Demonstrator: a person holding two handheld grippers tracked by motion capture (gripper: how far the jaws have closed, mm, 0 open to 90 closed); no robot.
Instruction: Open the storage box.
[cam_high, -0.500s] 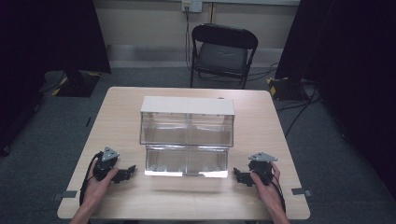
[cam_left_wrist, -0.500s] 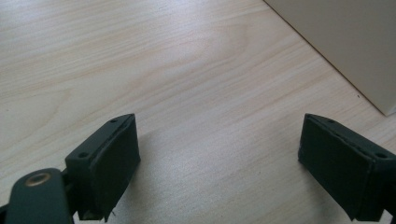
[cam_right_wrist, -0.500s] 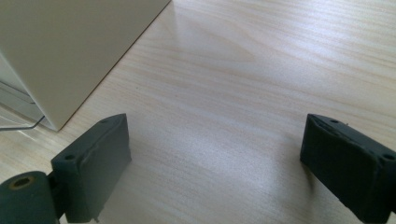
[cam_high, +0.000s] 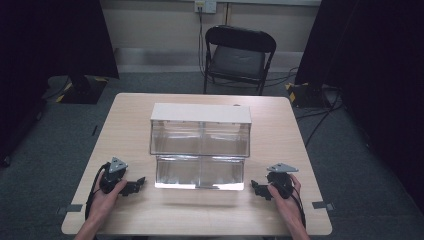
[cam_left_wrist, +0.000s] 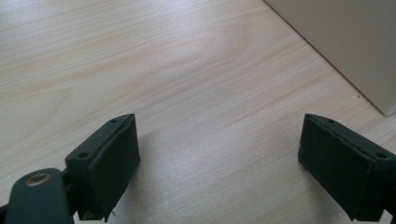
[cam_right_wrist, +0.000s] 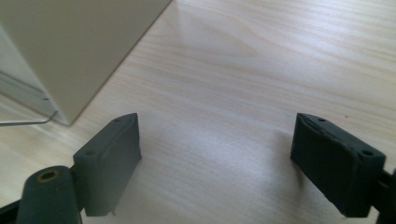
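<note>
A clear two-tier box (cam_high: 200, 142) with a white top stands in the middle of the wooden table (cam_high: 135, 115); its lower tier juts out toward me. My left gripper (cam_high: 139, 183) rests on the table left of the lower tier, jaws wide apart and empty. My right gripper (cam_high: 255, 188) rests to the right of it, also open and empty. The left gripper view has a corner of the box wall (cam_left_wrist: 345, 42) at upper right. The right gripper view has the box wall (cam_right_wrist: 70, 42) at upper left, with a clear edge beneath it.
A black folding chair (cam_high: 237, 55) stands beyond the far table edge. Dark curtains hang on both sides, and cables lie on the floor at right. Bare wood lies in front of the box and along the near edge.
</note>
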